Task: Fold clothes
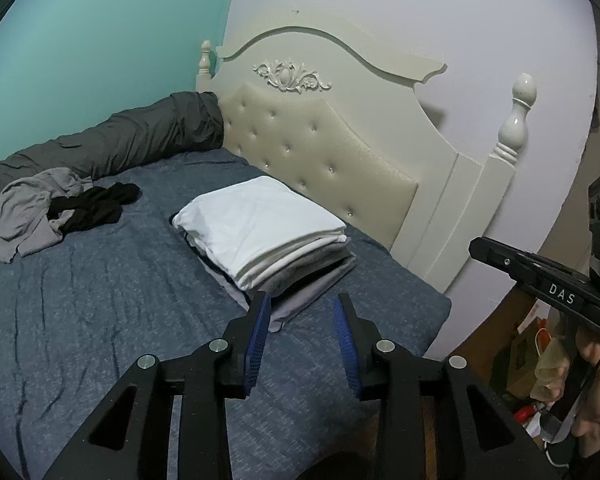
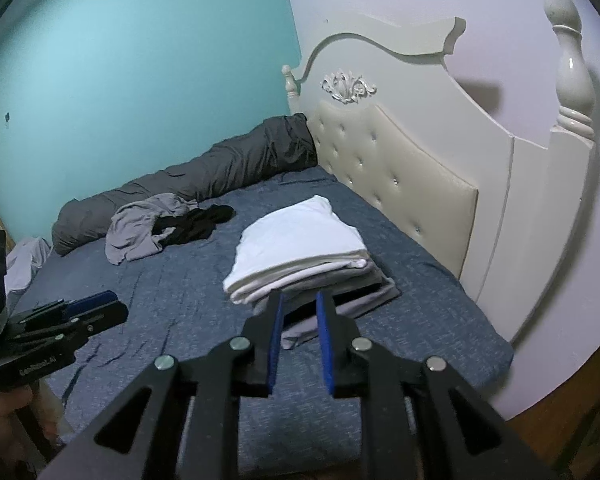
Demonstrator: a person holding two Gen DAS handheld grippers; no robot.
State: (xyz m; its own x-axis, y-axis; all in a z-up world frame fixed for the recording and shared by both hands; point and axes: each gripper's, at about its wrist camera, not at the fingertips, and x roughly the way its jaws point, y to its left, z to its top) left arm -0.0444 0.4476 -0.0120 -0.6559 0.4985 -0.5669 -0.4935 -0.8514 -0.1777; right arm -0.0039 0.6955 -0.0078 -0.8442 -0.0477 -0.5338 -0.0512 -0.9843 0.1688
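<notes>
A folded stack (image 1: pixel 268 236) topped by a white garment lies mid-bed, a grey shirt (image 1: pixel 28 216) and black garment (image 1: pixel 96 208) crumpled at ten o'clock remain unfolded, while left gripper (image 1: pixel 302 304) and right gripper (image 2: pixel 299 300) hover parted, empty.

Cream tufted headboard (image 1: pixel 324 152) — grey rolled duvet (image 1: pixel 112 140) along teal wall (image 1: pixel 100 40), blue bedsheet (image 1: pixel 100 300).

Left wrist: above bed (image 1: pixel 100 300) corner, facing headboard (image 1: pixel 320 140).
Right wrist: just rightward, same heading.
Shared: folded stack (image 1: pixel 260 228), close ahead.
</notes>
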